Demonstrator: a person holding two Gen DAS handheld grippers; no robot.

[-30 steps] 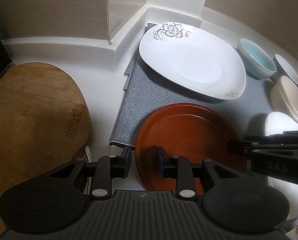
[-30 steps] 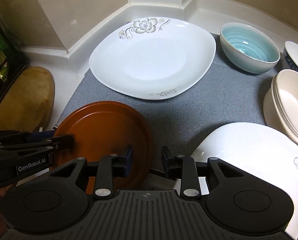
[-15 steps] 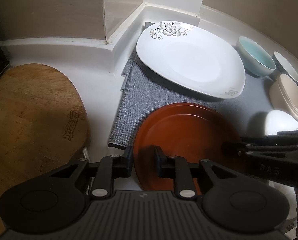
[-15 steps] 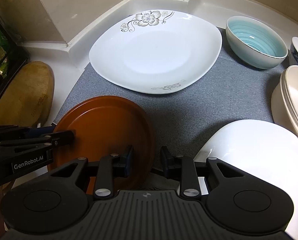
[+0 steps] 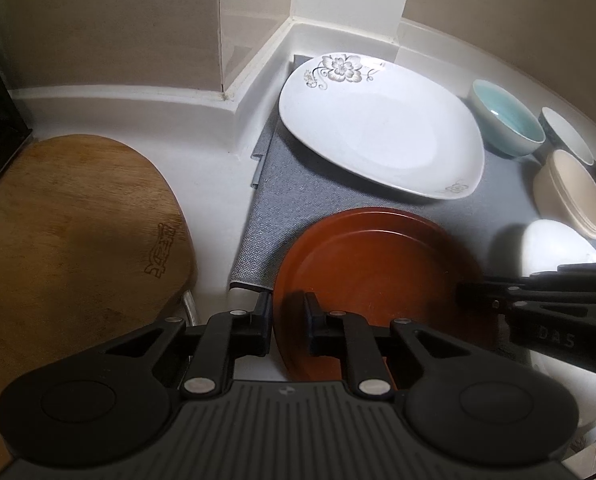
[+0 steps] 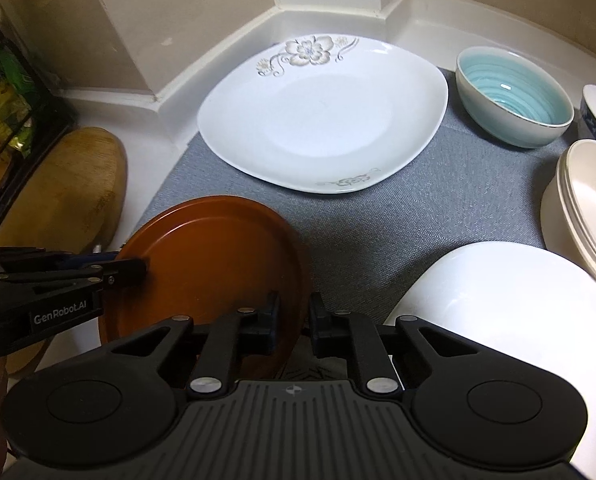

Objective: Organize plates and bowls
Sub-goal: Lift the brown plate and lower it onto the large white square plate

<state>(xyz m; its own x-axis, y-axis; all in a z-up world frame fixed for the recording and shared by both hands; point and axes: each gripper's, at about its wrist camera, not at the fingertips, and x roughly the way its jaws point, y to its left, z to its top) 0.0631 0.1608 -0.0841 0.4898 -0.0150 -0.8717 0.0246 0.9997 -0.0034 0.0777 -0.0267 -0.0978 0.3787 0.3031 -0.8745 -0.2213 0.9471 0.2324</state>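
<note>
Low in both frames, the left gripper [image 5: 287, 316] and right gripper [image 6: 291, 320] have just been closing, each straddling the brown plate's [image 6: 217, 256] rim on opposite edges.

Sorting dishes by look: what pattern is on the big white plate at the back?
Grey flower sprigs on the big white square plate, clearest in the right wrist view.

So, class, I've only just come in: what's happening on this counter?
A person is working with two handheld grippers. The left gripper and the right gripper have just been closing on opposite edges of the brown plate, its rim between each pair of fingers. The plate rests on the grey mat, not yet moved. The flowered white plate, teal bowl and cream bowls sit untouched.
</note>
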